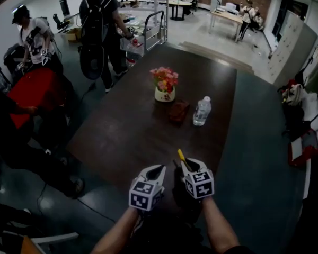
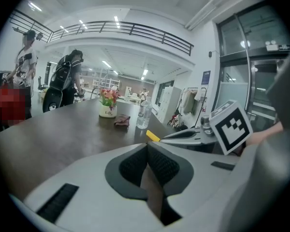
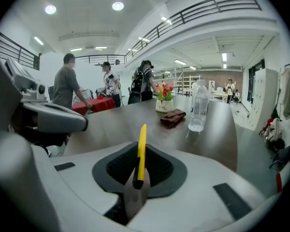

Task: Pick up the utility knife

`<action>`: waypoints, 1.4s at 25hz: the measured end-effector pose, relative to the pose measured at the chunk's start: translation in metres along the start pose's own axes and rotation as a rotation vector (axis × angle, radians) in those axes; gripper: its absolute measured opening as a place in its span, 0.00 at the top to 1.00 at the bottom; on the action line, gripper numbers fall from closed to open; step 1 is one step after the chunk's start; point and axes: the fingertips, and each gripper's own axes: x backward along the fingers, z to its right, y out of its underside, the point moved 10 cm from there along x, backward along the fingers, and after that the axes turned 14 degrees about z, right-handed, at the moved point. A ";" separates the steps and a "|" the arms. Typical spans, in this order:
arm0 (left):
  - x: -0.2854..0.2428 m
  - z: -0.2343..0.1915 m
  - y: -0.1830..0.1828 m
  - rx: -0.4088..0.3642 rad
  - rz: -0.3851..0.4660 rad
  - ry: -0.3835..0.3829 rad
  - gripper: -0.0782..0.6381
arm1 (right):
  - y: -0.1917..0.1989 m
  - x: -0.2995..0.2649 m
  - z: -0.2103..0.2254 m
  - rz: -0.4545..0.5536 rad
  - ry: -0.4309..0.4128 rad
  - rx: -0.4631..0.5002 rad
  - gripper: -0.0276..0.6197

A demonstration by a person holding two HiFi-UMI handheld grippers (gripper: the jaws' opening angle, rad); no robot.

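The utility knife (image 1: 181,155) is slim and yellow with a dark end. My right gripper (image 1: 187,166) is shut on it, holding it above the near edge of the dark table (image 1: 122,136). In the right gripper view the knife (image 3: 142,134) stands edge-on between the black pads of the right gripper (image 3: 140,154), its tip pointing out past them. My left gripper (image 1: 158,170) hovers just left of it, and its pads meet with nothing between them in the left gripper view (image 2: 147,151). There the knife tip (image 2: 152,135) shows beside the right gripper (image 2: 193,137).
Further along the table stand a white pot of flowers (image 1: 165,86), a brown wallet (image 1: 178,111) and a clear water bottle (image 1: 202,111). Several people stand at the left beside a red-covered table (image 1: 34,91). Grey floor runs along the table's right side.
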 end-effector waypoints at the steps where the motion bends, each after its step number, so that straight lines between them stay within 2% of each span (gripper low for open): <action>1: 0.000 0.000 -0.004 -0.003 0.009 0.003 0.88 | -0.008 0.005 -0.001 0.023 -0.005 -0.002 0.87; 15: 0.005 0.018 -0.083 -0.057 0.205 0.081 0.88 | -0.110 0.066 0.001 0.359 -0.019 -0.009 0.87; 23: 0.008 0.030 -0.111 -0.086 0.280 0.132 0.88 | -0.130 0.088 0.005 0.510 -0.021 -0.046 0.87; 29: 0.009 0.032 -0.114 -0.088 0.290 0.144 0.88 | -0.130 0.096 0.002 0.554 -0.032 -0.089 0.87; 35: 0.010 0.035 -0.115 -0.091 0.289 0.150 0.88 | -0.129 0.099 0.001 0.555 -0.020 -0.098 0.87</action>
